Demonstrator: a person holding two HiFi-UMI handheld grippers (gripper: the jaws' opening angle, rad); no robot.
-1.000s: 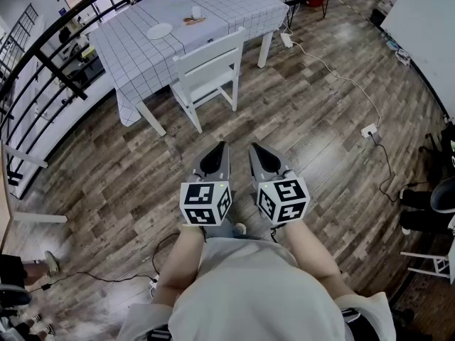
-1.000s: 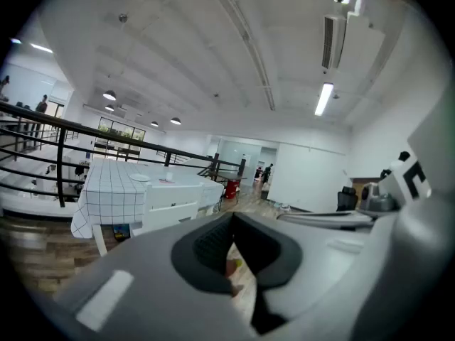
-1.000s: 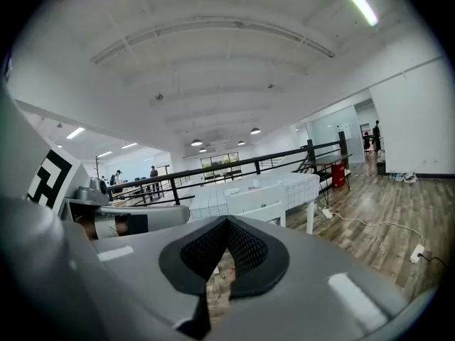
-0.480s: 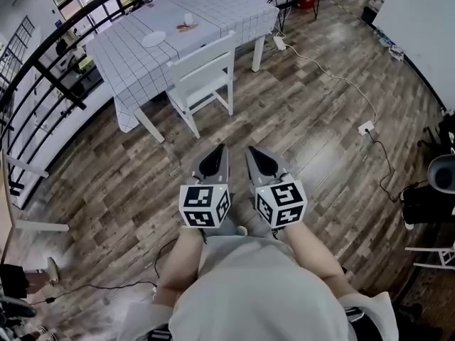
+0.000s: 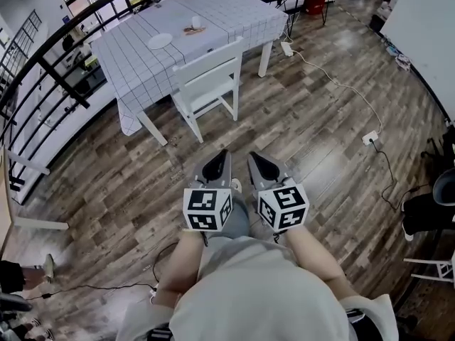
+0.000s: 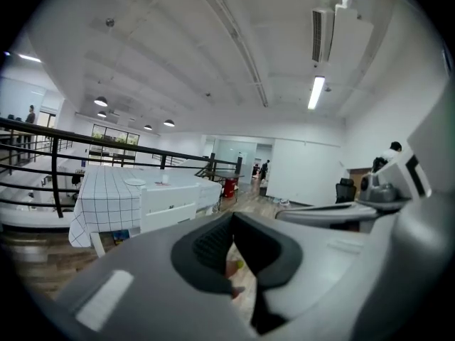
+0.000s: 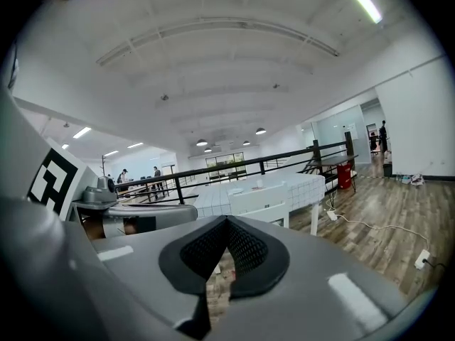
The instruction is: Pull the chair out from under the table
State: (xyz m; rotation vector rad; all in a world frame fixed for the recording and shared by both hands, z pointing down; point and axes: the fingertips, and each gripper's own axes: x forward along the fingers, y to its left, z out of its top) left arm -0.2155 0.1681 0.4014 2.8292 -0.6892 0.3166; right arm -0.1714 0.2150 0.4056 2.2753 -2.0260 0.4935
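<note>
Both grippers closed, nothing held: left gripper [image 5: 217, 163], right gripper [image 5: 259, 163], side by side over wood floor [image 5: 298, 126]. White chair [image 5: 208, 84] tucked against checkered-cloth table [image 5: 178, 38], well apart from both.

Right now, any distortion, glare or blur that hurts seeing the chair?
Head view: strong fisheye curve, chair sharp, evenly lit, faint sheen on floor. Left gripper view: black vignette corners, bright ceiling strip light, left tongs near and soft, filling the lower frame; chair small. Right gripper view: same vignette, chair small but clear above right tongs.
</note>
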